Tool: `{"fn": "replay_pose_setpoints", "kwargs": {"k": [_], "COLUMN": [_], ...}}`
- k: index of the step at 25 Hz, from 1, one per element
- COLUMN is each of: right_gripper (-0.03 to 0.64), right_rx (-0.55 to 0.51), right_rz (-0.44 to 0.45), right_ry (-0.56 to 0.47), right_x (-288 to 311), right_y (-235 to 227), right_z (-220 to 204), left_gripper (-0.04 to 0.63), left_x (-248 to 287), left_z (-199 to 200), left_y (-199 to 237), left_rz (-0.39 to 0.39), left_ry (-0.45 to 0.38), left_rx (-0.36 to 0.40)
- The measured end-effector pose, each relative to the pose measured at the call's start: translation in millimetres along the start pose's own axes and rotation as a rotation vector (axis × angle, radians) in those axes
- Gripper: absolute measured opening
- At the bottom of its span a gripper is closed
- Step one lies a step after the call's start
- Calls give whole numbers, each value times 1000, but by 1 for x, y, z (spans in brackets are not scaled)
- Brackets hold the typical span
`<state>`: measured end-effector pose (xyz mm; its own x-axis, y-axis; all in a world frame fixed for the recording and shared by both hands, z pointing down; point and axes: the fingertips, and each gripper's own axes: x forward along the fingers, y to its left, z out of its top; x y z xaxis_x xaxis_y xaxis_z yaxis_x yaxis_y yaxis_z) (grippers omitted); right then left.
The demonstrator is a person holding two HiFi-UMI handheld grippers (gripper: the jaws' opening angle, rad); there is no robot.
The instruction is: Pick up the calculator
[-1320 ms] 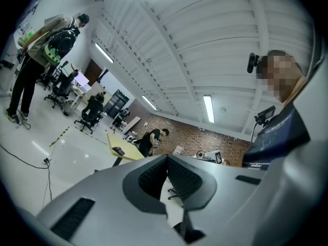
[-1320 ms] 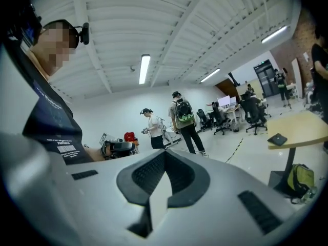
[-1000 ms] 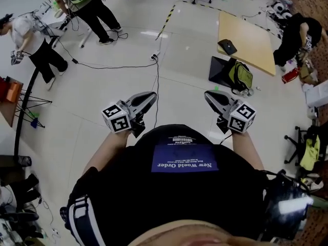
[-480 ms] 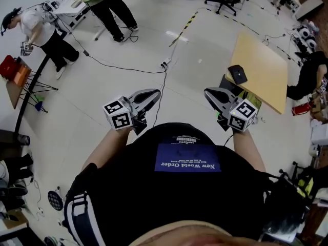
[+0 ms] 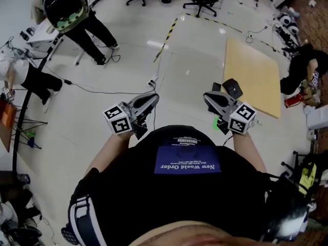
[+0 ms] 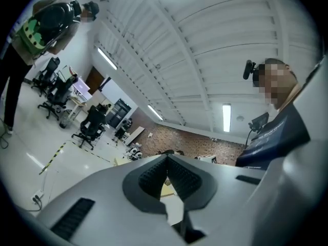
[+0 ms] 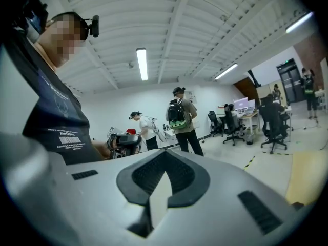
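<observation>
Calculator (image 5: 233, 89) on tan board (image 5: 254, 73) edge; shirt (image 5: 174, 193) print "New World Order".

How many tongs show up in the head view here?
2. The left tongs are ahead of the person at picture left, and the right tongs are at picture right. Both are shut with nothing between them. Nothing suggests any more are hidden.

Bare floor (image 5: 195, 55) is lying open at 12 o'clock past the left gripper (image 5: 152, 96) and right gripper (image 5: 207, 96). A cable (image 5: 152, 82) is trailing at 11, a tan board (image 5: 253, 70) is sitting at 1, a standing person (image 5: 72, 14) is crowding 10.
</observation>
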<state>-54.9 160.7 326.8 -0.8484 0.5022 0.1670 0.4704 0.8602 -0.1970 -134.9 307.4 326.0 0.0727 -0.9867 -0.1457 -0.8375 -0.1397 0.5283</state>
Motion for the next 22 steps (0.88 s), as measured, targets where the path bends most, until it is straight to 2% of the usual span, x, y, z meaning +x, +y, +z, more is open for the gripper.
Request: {"fn": "replay_pose_setpoints", "kwargs": {"k": [5, 8, 13, 16, 22], "right_gripper": [-15, -15, -15, -15, -15], "right_rx": [54, 68, 111, 130, 131], "right_rz": [-126, -167, -226, -236, -196], "right_ry": [-54, -61, -54, -84, -124], "right_x": [34, 49, 36, 22, -8], "right_y": [-48, -73, -114, -150, -232], "right_z": [16, 20, 16, 12, 25], "left_gripper": [6, 6, 6, 6, 6], "left_x": [24, 53, 121, 169, 278], "left_z": [37, 49, 52, 42, 43], "left_y": [66, 99, 122, 131, 136], "left_rz": [-124, -184, -277, -302, -330], "left_ry": [92, 139, 191, 232, 293], "left_rx": [-5, -17, -70, -81, -47]}}
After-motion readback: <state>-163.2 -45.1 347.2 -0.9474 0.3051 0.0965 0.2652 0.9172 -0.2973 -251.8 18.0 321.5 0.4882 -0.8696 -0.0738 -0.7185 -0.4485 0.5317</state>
